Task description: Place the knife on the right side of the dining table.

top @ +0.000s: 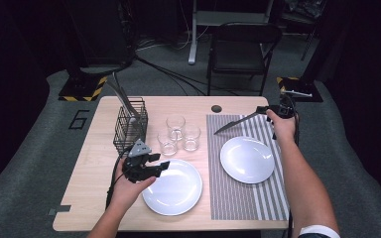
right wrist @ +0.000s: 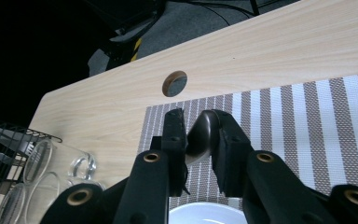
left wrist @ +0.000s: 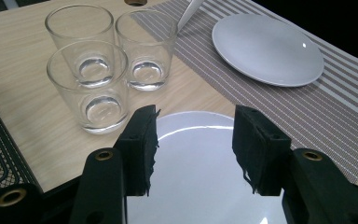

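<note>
My right gripper [top: 264,111] hovers over the far end of the striped placemat [top: 243,198], shut on the handle of a dark table knife [top: 238,121]. The blade slants down and to the left toward the mat. In the right gripper view the knife's rounded handle end [right wrist: 204,133] sits between the jaws of that gripper [right wrist: 200,140]. My left gripper [top: 159,161] is open, with nothing between its jaws, at the far left rim of the near white plate [top: 176,191]. In the left gripper view that gripper [left wrist: 193,140] stands over the plate [left wrist: 191,186].
A second white plate [top: 247,159] lies on the placemat. Three empty glasses [top: 176,126] stand mid-table beside a black wire cutlery basket [top: 129,126] holding utensils. The table has a cable hole [top: 216,108]. A black chair [top: 243,47] stands beyond the far edge.
</note>
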Demonstrator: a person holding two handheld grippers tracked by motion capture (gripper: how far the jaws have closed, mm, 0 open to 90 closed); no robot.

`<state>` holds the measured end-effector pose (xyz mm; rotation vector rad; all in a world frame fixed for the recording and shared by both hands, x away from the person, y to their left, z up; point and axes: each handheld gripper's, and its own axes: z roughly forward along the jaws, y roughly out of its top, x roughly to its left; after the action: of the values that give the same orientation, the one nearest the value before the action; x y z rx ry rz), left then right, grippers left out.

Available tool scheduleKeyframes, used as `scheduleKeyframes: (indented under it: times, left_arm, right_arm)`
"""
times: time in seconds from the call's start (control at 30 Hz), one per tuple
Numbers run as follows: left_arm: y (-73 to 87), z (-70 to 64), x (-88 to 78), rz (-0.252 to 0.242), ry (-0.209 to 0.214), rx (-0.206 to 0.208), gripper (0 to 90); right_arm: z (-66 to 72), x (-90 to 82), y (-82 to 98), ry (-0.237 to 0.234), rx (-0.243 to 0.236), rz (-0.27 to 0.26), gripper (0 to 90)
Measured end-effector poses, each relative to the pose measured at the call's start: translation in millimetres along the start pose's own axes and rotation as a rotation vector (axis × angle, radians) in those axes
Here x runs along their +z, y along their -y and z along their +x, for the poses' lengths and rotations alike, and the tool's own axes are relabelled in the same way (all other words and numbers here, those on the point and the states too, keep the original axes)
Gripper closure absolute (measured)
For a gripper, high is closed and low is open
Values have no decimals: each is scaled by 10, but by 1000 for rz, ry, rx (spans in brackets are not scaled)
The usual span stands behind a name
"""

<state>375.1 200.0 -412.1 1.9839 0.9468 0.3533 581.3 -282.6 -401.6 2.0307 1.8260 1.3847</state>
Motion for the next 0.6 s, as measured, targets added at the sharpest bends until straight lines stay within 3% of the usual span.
scheduleKeyframes:
  times: [0.33, 0.6]
  left_arm:
    - [16, -5, 23, 7, -6, 3, 498]
    - [30, -16, 46, 16, -8, -1, 498]
  right_arm:
    - [-104, 15, 19, 8, 9, 13, 739]
    - [-287, 52, 78, 16, 60, 22, 714]
